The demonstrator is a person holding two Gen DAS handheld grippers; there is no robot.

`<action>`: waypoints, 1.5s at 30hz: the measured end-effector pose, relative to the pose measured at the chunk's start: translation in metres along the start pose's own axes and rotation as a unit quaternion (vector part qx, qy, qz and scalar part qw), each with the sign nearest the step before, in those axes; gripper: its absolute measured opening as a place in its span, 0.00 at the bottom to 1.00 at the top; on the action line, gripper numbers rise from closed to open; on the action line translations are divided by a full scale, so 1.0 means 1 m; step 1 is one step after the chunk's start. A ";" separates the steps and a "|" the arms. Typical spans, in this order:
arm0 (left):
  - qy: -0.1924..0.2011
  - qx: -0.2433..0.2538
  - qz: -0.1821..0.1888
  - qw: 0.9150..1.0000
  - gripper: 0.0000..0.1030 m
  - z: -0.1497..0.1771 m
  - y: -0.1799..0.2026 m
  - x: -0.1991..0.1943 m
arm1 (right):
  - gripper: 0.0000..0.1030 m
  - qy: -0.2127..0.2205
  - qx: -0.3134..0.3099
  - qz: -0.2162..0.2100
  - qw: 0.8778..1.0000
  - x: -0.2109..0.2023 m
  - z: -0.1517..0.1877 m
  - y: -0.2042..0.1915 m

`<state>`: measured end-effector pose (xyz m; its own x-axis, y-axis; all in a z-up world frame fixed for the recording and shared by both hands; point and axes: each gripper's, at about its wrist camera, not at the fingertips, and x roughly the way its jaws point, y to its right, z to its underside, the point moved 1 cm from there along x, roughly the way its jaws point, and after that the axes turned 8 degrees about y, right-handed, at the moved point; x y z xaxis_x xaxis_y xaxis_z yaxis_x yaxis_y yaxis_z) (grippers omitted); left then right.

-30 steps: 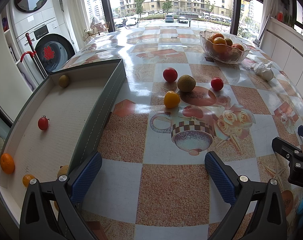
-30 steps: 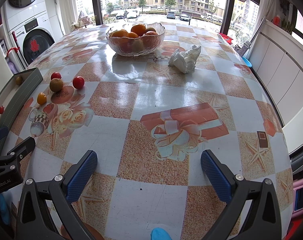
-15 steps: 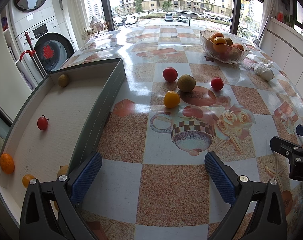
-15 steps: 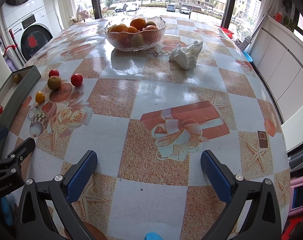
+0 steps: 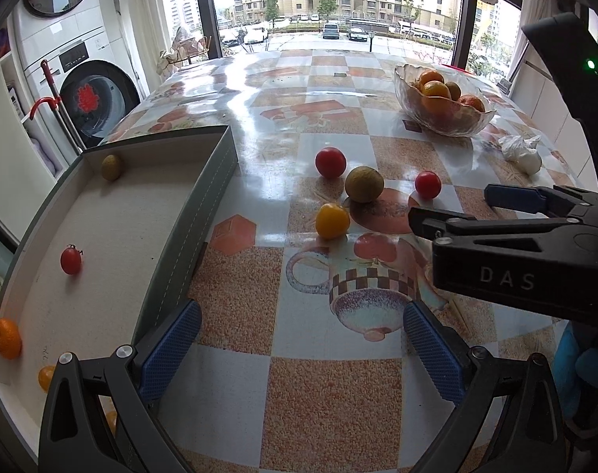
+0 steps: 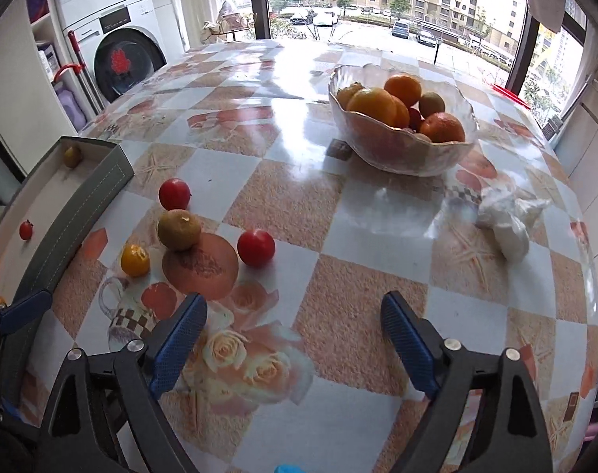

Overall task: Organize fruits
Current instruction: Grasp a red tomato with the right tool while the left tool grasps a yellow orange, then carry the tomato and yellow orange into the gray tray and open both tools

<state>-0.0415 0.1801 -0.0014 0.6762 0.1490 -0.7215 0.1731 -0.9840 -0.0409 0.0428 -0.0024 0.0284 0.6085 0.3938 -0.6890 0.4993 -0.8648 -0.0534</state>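
Worktop (image 5: 322,394), checked cloth with cup-and-rose print.

Left hand-held gripper (image 5: 299,347): jaws wide apart, nothing between the pads, tips over bare cloth. Its left finger stands just beside the near corner of the grey tray (image 5: 204,213).

Tray, to the left of the left hand-held gripper, low-walled with a pale floor. In it: an olive-green fruit (image 5: 111,166) in the far corner, a small red tomato (image 5: 71,260) alone mid-floor, an orange (image 5: 7,337) against the near-left wall, a small yellow-orange fruit (image 5: 46,377) near the front edge. More fruit sits behind the finger, too hidden to name.

Right hand-held gripper (image 6: 295,339): jaws closing, still well apart, nothing between them. Tips hover over the printed roses.

Loose fruit lies on the cloth ahead and to the left of the right hand-held gripper, all outside the tray: a red tomato (image 6: 255,247) nearest, a green-brown citrus (image 6: 179,229) beyond it, a small yellow fruit (image 6: 135,260) just left of that, a second red tomato (image 6: 174,194) farthest. The citrus and far tomato are almost touching; the others stand apart.

Glass bowl (image 6: 401,153), far ahead of the right hand-held gripper: heaped with oranges, a greenish fruit and something red deeper in.

Crumpled white bag (image 6: 508,220), ahead to the right, just beside the bowl.
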 end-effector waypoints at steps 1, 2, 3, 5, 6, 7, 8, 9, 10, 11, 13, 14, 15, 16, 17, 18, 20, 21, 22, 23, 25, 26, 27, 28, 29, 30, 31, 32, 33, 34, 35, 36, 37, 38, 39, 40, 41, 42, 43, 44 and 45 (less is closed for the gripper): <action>0.000 0.000 -0.001 1.000 1.00 -0.001 0.000 0.001 | 0.77 0.003 -0.008 -0.003 1.000 0.003 -0.004 -0.003; 0.000 0.000 -0.001 1.000 1.00 -0.003 0.000 0.002 | 0.69 0.006 -0.017 -0.003 1.000 0.005 -0.008 -0.007; 0.000 0.001 -0.002 1.000 1.00 -0.004 0.000 0.003 | 0.65 0.009 -0.024 -0.005 1.000 0.007 -0.011 -0.009; 0.000 0.003 -0.002 1.000 1.00 -0.007 0.002 0.005 | 0.36 0.012 -0.029 -0.015 0.999 0.007 -0.014 -0.011; 0.001 0.004 -0.004 1.000 1.00 -0.008 0.002 0.007 | 0.26 0.014 -0.027 -0.018 0.999 0.006 -0.016 -0.010; 0.003 0.006 -0.005 1.000 1.00 -0.010 0.004 0.007 | 0.20 0.015 -0.020 -0.023 0.999 0.005 -0.016 -0.007; 0.004 0.009 -0.005 1.000 1.00 -0.011 0.005 0.008 | 0.20 0.015 -0.008 -0.032 0.999 0.004 -0.015 -0.002; 0.006 0.013 -0.006 1.000 1.00 -0.013 0.007 0.009 | 0.20 0.015 0.005 -0.037 0.999 0.003 -0.015 0.003; 0.009 0.018 -0.008 1.000 1.00 -0.016 0.010 0.010 | 0.20 0.015 0.017 -0.040 0.999 0.000 -0.013 0.009; 0.012 0.023 -0.009 1.000 1.00 -0.019 0.012 0.011 | 0.20 0.013 0.027 -0.043 0.999 -0.002 -0.011 0.015; 0.012 0.027 -0.008 1.000 0.90 -0.025 0.014 0.015 | 0.20 0.009 0.043 -0.050 0.998 -0.007 -0.005 0.026; 0.009 0.027 -0.005 1.000 0.90 -0.029 0.015 0.018 | 0.20 0.007 0.048 -0.051 0.997 -0.011 -0.001 0.031; 0.010 0.026 -0.006 1.000 0.90 -0.031 0.016 0.020 | 0.20 0.007 0.053 -0.051 0.997 -0.015 0.003 0.036; 0.011 0.026 -0.009 1.000 0.89 -0.033 0.017 0.023 | 0.20 0.006 0.057 -0.051 0.997 -0.019 0.007 0.041; 0.007 0.028 -0.011 1.000 0.85 -0.034 0.017 0.027 | 0.20 0.005 0.062 -0.051 0.997 -0.022 0.011 0.045; 0.002 0.026 -0.010 1.000 0.76 -0.035 0.018 0.030 | 0.20 0.005 0.067 -0.052 0.996 -0.025 0.014 0.048; -0.001 0.007 0.006 1.000 0.73 -0.037 0.015 0.032 | 0.20 0.004 0.075 -0.053 0.996 -0.029 0.019 0.053; -0.002 -0.002 0.014 1.000 0.65 -0.037 0.013 0.032 | 0.20 0.003 0.077 -0.054 0.996 -0.031 0.022 0.054; -0.003 -0.010 0.025 1.000 0.56 -0.038 0.012 0.032 | 0.20 0.002 0.077 -0.054 0.996 -0.033 0.024 0.055; -0.001 -0.013 0.021 1.000 0.51 -0.038 0.013 0.033 | 0.20 0.002 0.076 -0.054 0.996 -0.035 0.026 0.055; 0.000 -0.014 0.026 1.000 0.21 -0.038 0.013 0.030 | 0.20 0.000 0.076 -0.055 0.996 -0.038 0.030 0.054; -0.001 -0.017 0.030 0.999 0.19 -0.038 0.013 0.029 | 0.20 -0.001 0.076 -0.055 0.996 -0.040 0.031 0.054; 0.000 -0.022 0.036 0.999 0.19 -0.037 0.012 0.027 | 0.20 -0.001 0.074 -0.055 0.996 -0.042 0.032 0.053; 0.002 -0.029 0.042 0.999 0.19 -0.036 0.011 0.023 | 0.20 -0.002 0.073 -0.055 0.996 -0.043 0.033 0.051; 0.005 -0.035 0.046 0.998 0.19 -0.035 0.009 0.019 | 0.20 -0.003 0.071 -0.054 0.996 -0.045 0.034 0.050; 0.008 -0.039 0.048 0.998 0.19 -0.035 0.007 0.014 | 0.20 -0.004 0.069 -0.055 0.996 -0.047 0.035 0.048; 0.013 -0.041 0.051 0.998 0.19 -0.034 0.005 0.009 | 0.20 -0.003 0.066 -0.054 0.996 -0.049 0.035 0.047; 0.018 -0.043 0.054 0.997 0.19 -0.034 0.003 0.004 | 0.20 -0.003 0.064 -0.054 0.996 -0.050 0.036 0.045; 0.023 -0.044 0.057 0.997 0.19 -0.034 0.001 -0.002 | 0.20 -0.002 0.063 -0.054 0.997 -0.053 0.036 0.044; 0.028 -0.046 0.058 0.997 0.19 -0.034 -0.001 -0.008 | 0.20 -0.002 0.062 -0.055 0.997 -0.055 0.036 0.042; 0.033 -0.047 0.059 0.997 0.19 -0.034 -0.004 -0.014 | 0.20 -0.002 0.063 -0.056 0.996 -0.057 0.036 0.040; 0.039 -0.049 0.060 0.996 0.19 -0.033 -0.007 -0.020 | 0.20 -0.002 0.063 -0.057 0.996 -0.059 0.036 0.038; 0.044 -0.050 0.062 0.996 0.19 -0.032 -0.010 -0.026 | 0.20 -0.001 0.063 -0.058 0.996 -0.061 0.036 0.036; 0.050 -0.051 0.062 0.995 0.19 -0.031 -0.014 -0.033 | 0.20 -0.001 0.062 -0.059 0.996 -0.062 0.036 0.033; 0.056 -0.052 0.062 0.995 0.19 -0.029 -0.018 -0.039 | 0.20 0.000 0.060 -0.060 0.996 -0.064 0.036 0.030; 0.061 -0.053 0.061 0.995 0.19 -0.026 -0.023 -0.044 | 0.20 0.000 0.057 -0.061 0.996 -0.066 0.036 0.026; 0.064 -0.055 0.059 0.995 0.19 -0.024 -0.028 -0.049 | 0.20 0.001 0.053 -0.063 0.997 -0.068 0.036 0.022; 0.066 -0.058 0.056 0.995 0.19 -0.022 -0.034 -0.054 | 0.20 0.002 0.049 -0.065 0.997 -0.070 0.036 0.018; 0.068 -0.062 0.055 0.994 0.19 -0.019 -0.040 -0.058 | 0.20 0.002 0.044 -0.067 0.997 -0.072 0.035 0.013; 0.071 -0.066 0.052 0.994 0.19 -0.017 -0.046 -0.061 | 0.20 0.002 0.040 -0.069 0.997 -0.073 0.035 0.008; 0.073 -0.068 0.046 0.994 0.19 -0.014 -0.053 -0.064 | 0.20 0.002 0.037 -0.072 0.997 -0.073 0.035 0.003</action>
<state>-0.0841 0.2238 0.0568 0.7886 0.0803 -0.6096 0.1934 -0.9735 0.1220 -0.0221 -0.0443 0.0536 0.5362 0.5160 -0.6680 0.5349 -0.8199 -0.2040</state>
